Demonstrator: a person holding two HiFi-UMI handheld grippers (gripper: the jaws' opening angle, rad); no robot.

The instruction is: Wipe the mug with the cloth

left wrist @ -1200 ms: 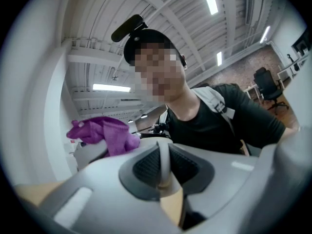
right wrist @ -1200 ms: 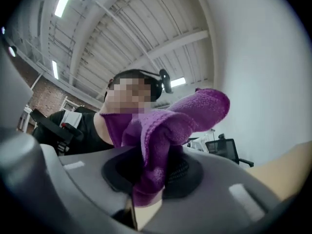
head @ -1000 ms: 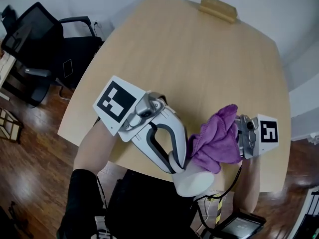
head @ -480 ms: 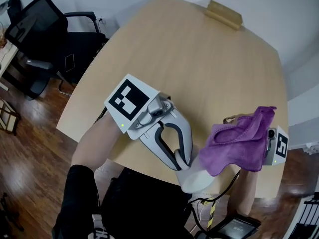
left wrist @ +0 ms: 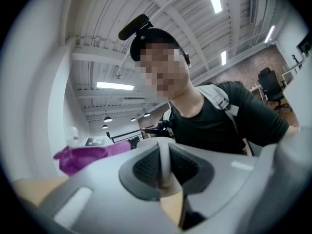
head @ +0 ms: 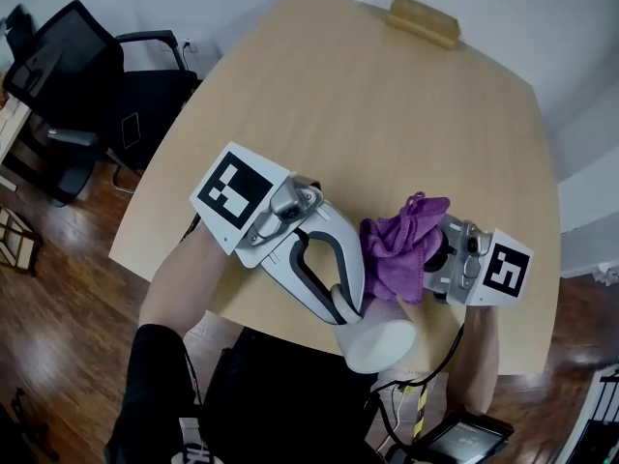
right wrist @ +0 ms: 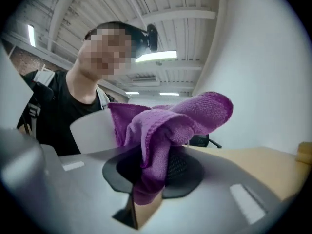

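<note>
- We note the mug (head: 379,344), white, held off the table (head: 387,114) and over its near edge, in front of the person's dark shirt.
- Left gripper (left wrist: 165,168): jaws nearly together, and the pads pinch a thin white wall of the mug between them. The gripper view shows this edge upright in the gap.
- Right gripper (head: 437,259): jaws closed on the purple cloth (right wrist: 170,126). One fold is clamped between the pads, and the rest bunches up and over the jaw ends.
- Contents of the mug: we cannot tell. No view looks into its opening. In the head view the cloth's lower edge meets the top of the mug. In the right gripper view the cloth lies against the mug's white side. Whether any cloth reaches inside is not visible.
- Hidden: the head view shows neither gripper's pads. The left gripper's tips run down behind the mug, and the cloth covers the right gripper's tips.
- We see no handle on the mug in any view.
- Cut off: a dark device with a screen (head: 462,441) sits at the bottom edge of the head view, only partly in frame.
- Elsewhere: a small wooden block (head: 423,17) lies at the table's far edge, well apart from the grippers. A black office chair (head: 77,75) stands beside the table on the left.
</note>
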